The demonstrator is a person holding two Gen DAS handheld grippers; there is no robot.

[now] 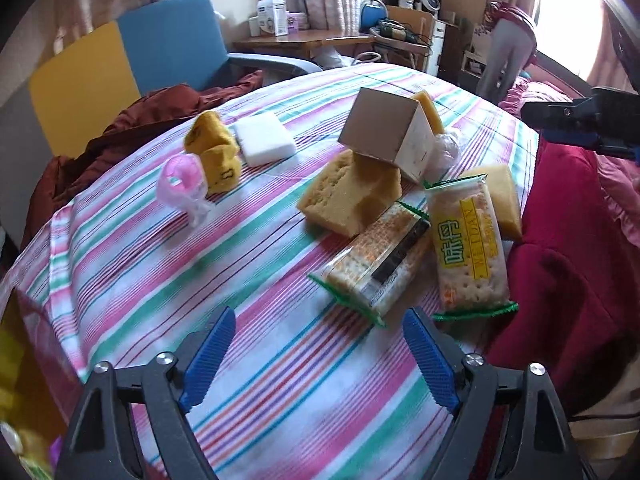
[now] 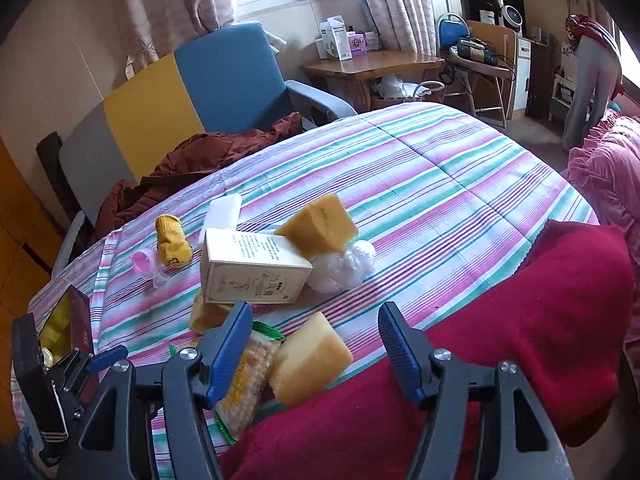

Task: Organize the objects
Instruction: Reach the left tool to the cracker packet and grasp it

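- Two grippers, each with black arms and blue ribbed pads, above a striped bedspread (image 1: 280, 380).
- Left gripper (image 1: 318, 340): fingers apart, nothing between the pads, only bare striped cloth below; pads short of the nearer cracker packet (image 1: 376, 264).
- Right gripper (image 2: 314, 340): fingers apart, nothing clamped; a pale yellow sponge (image 2: 310, 364) seen between and below the pads, on the edge of a red blanket (image 2: 500, 340); contact with the sponge cannot be told.
- Second cracker packet (image 1: 470, 248), green-edged with yellow label, beside the first, ends near the blanket.
- Cardboard box (image 1: 386, 134), tilted, resting on a large yellow sponge (image 1: 348, 196); another sponge (image 1: 430, 112) behind it, touching a clear plastic bag (image 1: 446, 148).
- White foam block (image 1: 264, 138) just beside a yellow sock bundle (image 1: 216, 148); pink-and-clear plastic item (image 1: 182, 188) just in front of the bundle.
- Dark red box (image 2: 78, 320) with yellow contents at the bed's left edge, near the left gripper.
- Background: blue and yellow chair (image 2: 224, 76), wooden table (image 2: 372, 66), person (image 2: 588, 84) standing at far right.
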